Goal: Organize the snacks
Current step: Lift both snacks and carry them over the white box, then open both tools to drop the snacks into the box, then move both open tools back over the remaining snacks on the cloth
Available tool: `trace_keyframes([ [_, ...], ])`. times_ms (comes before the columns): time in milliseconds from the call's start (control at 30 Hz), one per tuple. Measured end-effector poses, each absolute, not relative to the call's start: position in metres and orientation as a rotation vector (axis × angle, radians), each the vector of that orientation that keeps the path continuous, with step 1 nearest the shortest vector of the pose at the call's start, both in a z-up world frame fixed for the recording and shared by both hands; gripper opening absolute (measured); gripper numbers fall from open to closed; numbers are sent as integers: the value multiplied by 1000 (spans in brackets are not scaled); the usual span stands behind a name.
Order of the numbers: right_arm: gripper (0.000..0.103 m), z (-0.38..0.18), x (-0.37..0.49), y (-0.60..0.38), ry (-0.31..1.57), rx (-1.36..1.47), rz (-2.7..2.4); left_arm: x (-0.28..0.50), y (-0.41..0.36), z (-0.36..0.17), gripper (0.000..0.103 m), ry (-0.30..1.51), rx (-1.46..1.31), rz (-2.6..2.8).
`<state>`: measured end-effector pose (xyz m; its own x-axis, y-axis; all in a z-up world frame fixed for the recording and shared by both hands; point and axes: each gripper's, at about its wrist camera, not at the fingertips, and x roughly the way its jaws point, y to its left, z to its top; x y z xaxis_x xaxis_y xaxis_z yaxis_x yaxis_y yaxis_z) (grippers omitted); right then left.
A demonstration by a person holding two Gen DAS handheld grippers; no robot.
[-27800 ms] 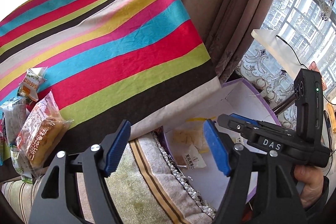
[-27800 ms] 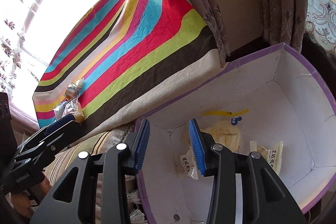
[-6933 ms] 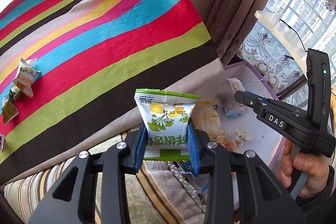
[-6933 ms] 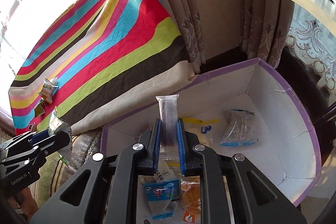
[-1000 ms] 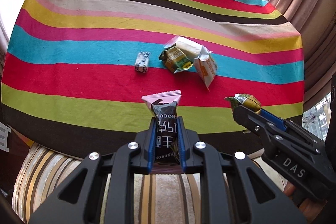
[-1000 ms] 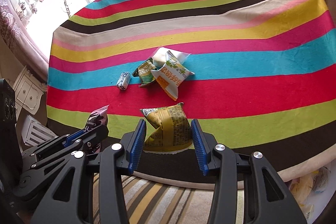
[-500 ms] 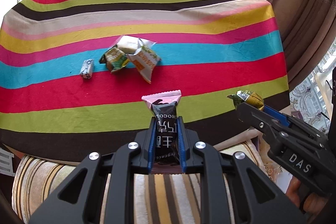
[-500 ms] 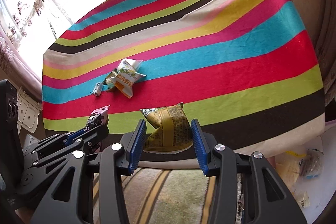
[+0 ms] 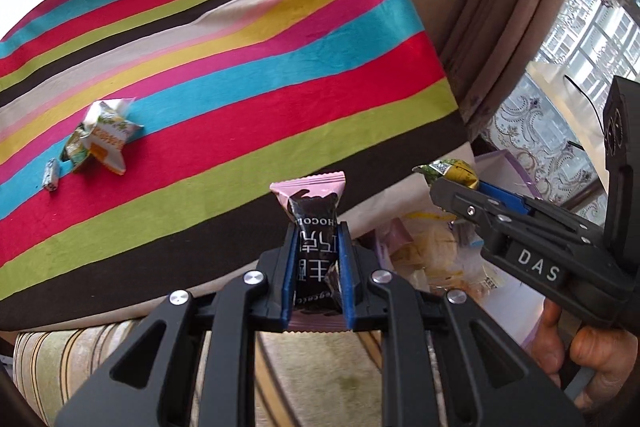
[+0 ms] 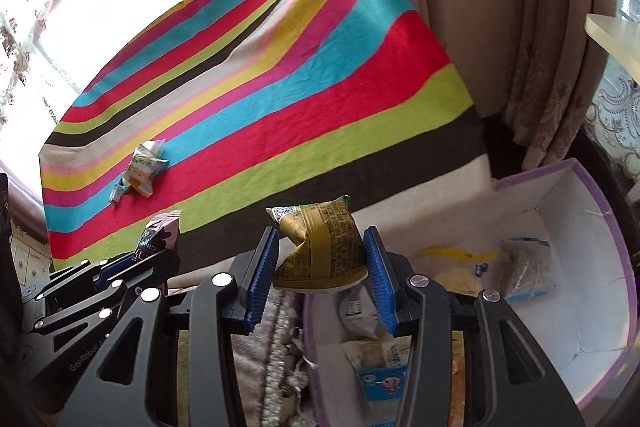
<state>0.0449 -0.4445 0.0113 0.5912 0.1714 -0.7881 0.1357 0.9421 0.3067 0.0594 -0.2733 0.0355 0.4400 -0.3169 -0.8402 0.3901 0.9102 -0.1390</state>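
— Two packets are riding in my grippers now: the left gripper [image 9: 316, 273] is pinching a dark chocolate bar [image 9: 314, 243], the right gripper [image 10: 322, 273] is clamping a yellow snack bag [image 10: 320, 247].

— Where are they relative to the box?

— Both have swung off the striped cloth [image 10: 280, 87]; the white box [image 10: 600, 267] is coming up just beyond the right fingers. Three snacks [image 9: 100, 139] are lying far from it, waiting.

A few snacks [image 9: 105, 137] lie on the counter [image 9: 248, 67]; the box [image 10: 580, 267] with more snacks sits beside it, lower, to the right.
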Motion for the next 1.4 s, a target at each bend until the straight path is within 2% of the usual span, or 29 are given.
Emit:
trace_keyframes([
  [400, 44, -6, 14, -496, 963, 406, -88, 38, -338, 21, 19, 1096, 147, -624],
  [433, 44, -7, 12, -498, 964, 409, -94, 38, -340, 20, 24, 1101, 148, -633],
  [467, 45, -7, 10, -500, 964, 411, -98, 39, -341, 19, 37, 1104, 146, -640],
  [500, 45, -7, 9, -501, 965, 411, -102, 39, -342, 19, 44, 1102, 142, -646],
  [567, 46, -7, 8, -501, 965, 407, -110, 38, -342, 22, 65, 1090, 137, -648],
  [667, 48, -6, 9, -498, 968, 404, -106, 38, -340, 25, 78, 1077, 130, -635],
  [700, 49, -5, 9, -496, 967, 397, -107, 38, -339, 26, 79, 1072, 133, -623],
  [833, 69, 3, 8, -488, 946, 362, -106, 32, -337, 34, 85, 1001, 219, -532],
  [933, 72, 9, 8, -483, 933, 345, -95, 31, -331, 41, 93, 934, 264, -444],
  [1067, 78, 16, 10, -474, 921, 322, -81, 36, -312, 50, 99, 864, 300, -330],
  [1167, 78, 18, 13, -468, 921, 315, -70, 44, -298, 51, 99, 838, 356, -188],
  [1400, 79, 24, 23, -444, 921, 278, -27, 63, -238, 56, 99, 835, 276, -77],
])
